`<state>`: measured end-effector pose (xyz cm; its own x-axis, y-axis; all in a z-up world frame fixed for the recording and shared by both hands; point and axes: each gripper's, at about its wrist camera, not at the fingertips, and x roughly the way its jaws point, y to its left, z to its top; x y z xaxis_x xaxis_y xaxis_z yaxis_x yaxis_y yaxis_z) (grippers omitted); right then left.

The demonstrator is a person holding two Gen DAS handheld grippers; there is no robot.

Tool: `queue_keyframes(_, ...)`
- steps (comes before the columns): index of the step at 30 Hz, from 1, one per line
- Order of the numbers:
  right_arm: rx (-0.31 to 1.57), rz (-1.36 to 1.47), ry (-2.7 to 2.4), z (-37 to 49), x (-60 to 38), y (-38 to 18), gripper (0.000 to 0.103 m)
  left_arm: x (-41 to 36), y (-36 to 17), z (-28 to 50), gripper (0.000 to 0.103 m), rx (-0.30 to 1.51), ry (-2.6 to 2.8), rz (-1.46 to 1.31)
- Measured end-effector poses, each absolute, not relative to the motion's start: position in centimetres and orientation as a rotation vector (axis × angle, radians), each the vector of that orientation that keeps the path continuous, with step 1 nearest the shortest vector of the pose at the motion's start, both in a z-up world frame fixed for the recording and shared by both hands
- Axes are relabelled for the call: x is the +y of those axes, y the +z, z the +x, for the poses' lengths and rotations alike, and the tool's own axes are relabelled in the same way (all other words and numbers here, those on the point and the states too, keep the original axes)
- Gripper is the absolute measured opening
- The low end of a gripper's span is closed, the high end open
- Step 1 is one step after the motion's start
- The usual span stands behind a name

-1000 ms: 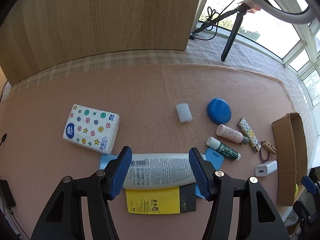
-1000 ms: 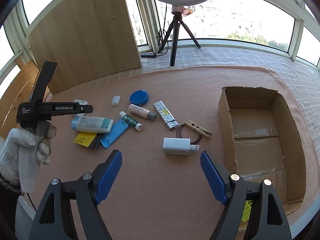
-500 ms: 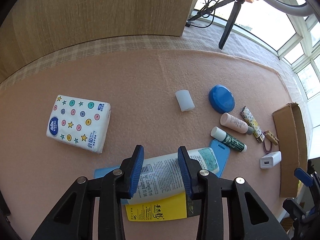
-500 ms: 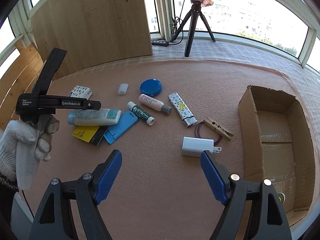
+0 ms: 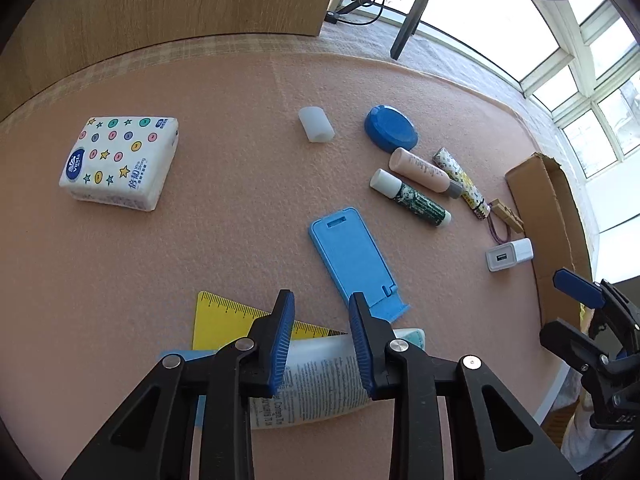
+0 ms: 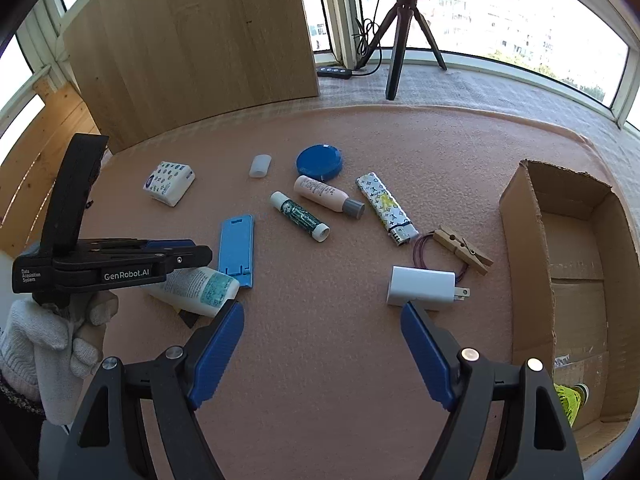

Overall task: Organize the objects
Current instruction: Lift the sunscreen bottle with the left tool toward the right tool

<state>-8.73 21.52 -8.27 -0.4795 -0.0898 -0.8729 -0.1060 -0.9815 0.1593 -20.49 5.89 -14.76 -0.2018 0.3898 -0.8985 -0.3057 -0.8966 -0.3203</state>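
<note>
The left hand-held gripper (image 5: pixel 322 334) closes its jaws around a white lotion tube (image 5: pixel 320 380) lying on the pink desk (image 5: pixel 240 220) over a yellow ruler (image 5: pixel 224 316). The right hand-held gripper (image 6: pixel 322 344) hangs spread and empty just before a white charger (image 6: pixel 422 288), a cardboard box (image 6: pixel 520 248) alongside.

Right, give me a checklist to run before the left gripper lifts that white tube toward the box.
1. White tube between the left gripper pads: ok, jaws closing around its middle.
2. Firm grip: cannot tell, contact is unclear.
3. Yellow ruler free of the tube: not ok, the tube lies over it.
4. Blue phone stand clear of the tube: cannot tell, its foot sits very close.
5. Cardboard box open with room: ok.
6. Right gripper out of the way: ok, open over bare mat near the charger.
</note>
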Motion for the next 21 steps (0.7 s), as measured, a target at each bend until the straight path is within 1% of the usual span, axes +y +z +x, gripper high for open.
queue_keyframes(3, 0.319, -1.616, 2.681, -8.7, 21.4, -8.6, 0.077, 6.0, -14.7, -18.4, 0.030, -0.124, 2.121, -1.606)
queue_keyframes(10, 0.335, -1.681, 2.689, -8.4, 20.6, -9.6, 0.077, 7.1, -15.3, -13.5, 0.030, -0.090, 2.076, -1.585)
queue_keyframes(17, 0.362, -1.716, 2.705, -8.3, 19.8, -10.0, 0.077, 6.5, -14.8, -10.4, 0.030, -0.126, 2.088, -1.556)
queue_keyframes(18, 0.366, -1.721, 2.707, -8.3, 19.7, -10.0, 0.077, 6.2, -14.4, -10.0, 0.031, -0.141, 2.096, -1.547)
queue_keyframes(20, 0.376, -1.727, 2.713, -8.3, 19.4, -10.1, 0.077, 5.3, -13.4, -9.2, 0.039, -0.174, 2.122, -1.523)
queue_keyframes(21, 0.381, -1.728, 2.716, -8.4, 19.3, -10.1, 0.077, 4.8, -12.8, -8.7, 0.041, -0.178, 2.141, -1.507)
